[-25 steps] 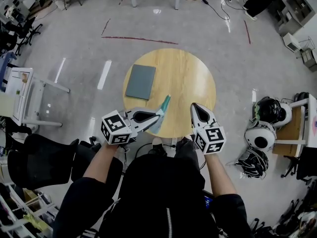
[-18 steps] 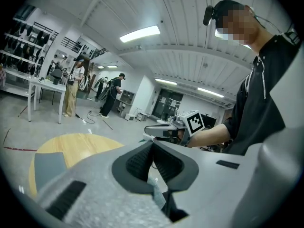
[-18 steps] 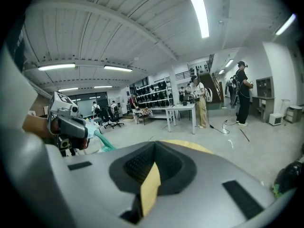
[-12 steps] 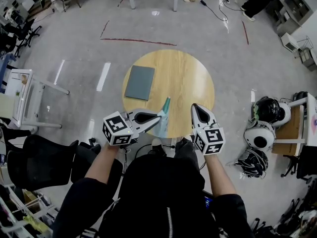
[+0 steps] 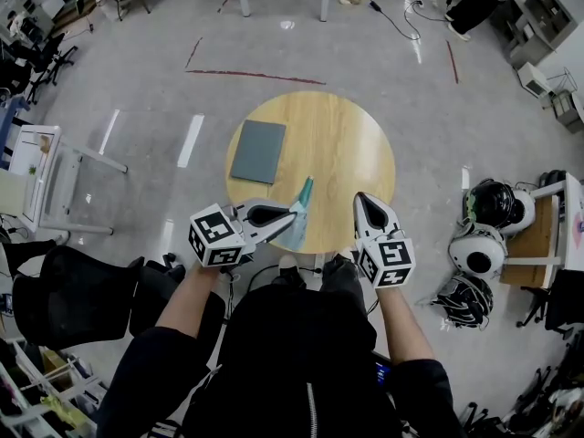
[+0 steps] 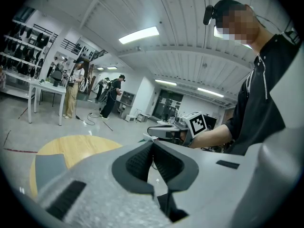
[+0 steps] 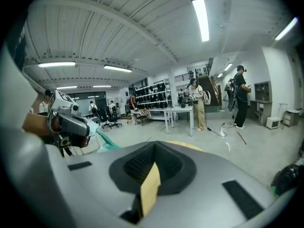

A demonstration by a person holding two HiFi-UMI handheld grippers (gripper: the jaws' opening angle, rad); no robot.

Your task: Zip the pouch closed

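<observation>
Now | left gripper (image 5: 292, 215): fingers pinched shut on the pouch (image 5: 304, 194) | pouch: held up over the near edge of the tabletop (image 5: 347, 144) | right gripper (image 5: 363, 197): fingers together, holding nothing, just right of the pouch

Teal pouch (image 5: 301, 201) stands slanted, pinched in the left gripper (image 5: 294, 214).

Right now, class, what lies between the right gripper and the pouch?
Nothing: the head view shows only bare table between the right gripper and the pouch.
</observation>
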